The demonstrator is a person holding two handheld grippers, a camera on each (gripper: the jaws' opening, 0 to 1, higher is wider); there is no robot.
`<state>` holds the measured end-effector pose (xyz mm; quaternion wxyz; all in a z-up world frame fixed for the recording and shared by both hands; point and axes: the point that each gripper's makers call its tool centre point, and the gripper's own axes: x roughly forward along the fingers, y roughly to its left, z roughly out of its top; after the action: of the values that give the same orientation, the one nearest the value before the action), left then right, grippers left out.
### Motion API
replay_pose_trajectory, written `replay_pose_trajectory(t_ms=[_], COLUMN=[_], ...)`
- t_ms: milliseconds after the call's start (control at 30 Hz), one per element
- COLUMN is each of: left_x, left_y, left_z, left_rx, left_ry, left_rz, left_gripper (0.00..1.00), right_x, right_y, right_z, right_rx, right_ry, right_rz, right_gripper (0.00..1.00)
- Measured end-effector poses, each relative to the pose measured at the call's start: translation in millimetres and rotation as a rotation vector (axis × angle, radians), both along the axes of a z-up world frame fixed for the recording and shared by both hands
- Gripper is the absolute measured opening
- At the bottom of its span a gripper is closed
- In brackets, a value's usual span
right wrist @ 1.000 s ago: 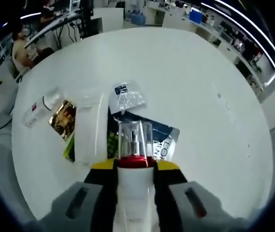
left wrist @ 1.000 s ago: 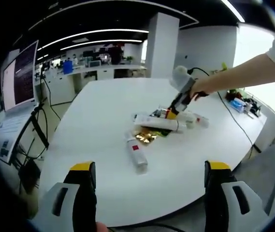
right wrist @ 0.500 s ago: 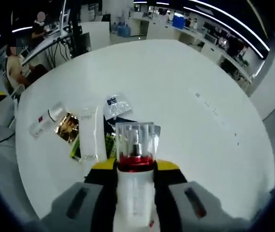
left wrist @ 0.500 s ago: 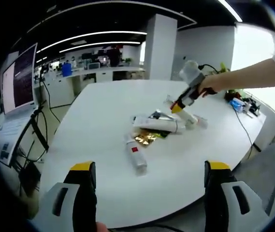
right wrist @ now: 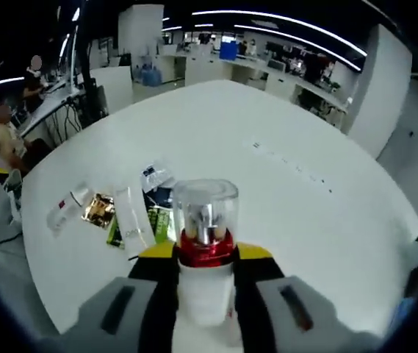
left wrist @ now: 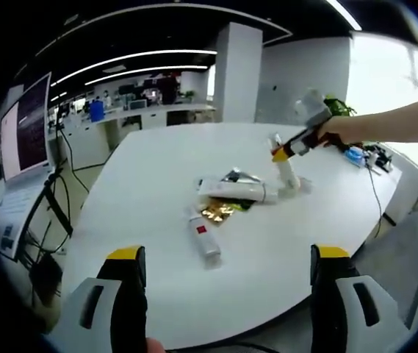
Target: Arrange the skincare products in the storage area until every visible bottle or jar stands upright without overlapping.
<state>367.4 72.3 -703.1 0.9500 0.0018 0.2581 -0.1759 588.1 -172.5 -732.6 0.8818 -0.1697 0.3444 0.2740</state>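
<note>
No text, brand, number or sign can be read with certainty. Dark print is seen on the white tube (right wrist: 131, 220) left of centre in the right gripper view, but its letters are too small to be made out. A red mark is carried by the small white bottle (left wrist: 203, 235) at the centre of the left gripper view; no wording can be told. Lines are shown on the monitor (left wrist: 26, 125) at the left edge, all illegible.

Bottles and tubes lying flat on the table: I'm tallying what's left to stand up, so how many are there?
2: a white tube on the sachet pile, and a small red-labelled bottle beside it. Others may hide under the sachets.
</note>
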Motion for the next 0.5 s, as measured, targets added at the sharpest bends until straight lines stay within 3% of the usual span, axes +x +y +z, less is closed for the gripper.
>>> replay_pose_trajectory(t_ms=[500], left_x=[-0.7], left_y=[-2], left_z=[-0.1], left_rx=[0.017], left_ry=[-0.005], left_rz=[-0.017], left_gripper=[0.91], right_x=[-26], right_y=[-34], right_z=[9.6], right_rx=[0.141], right_ry=[-0.123], right_rz=[-0.293], right_gripper=[0.28])
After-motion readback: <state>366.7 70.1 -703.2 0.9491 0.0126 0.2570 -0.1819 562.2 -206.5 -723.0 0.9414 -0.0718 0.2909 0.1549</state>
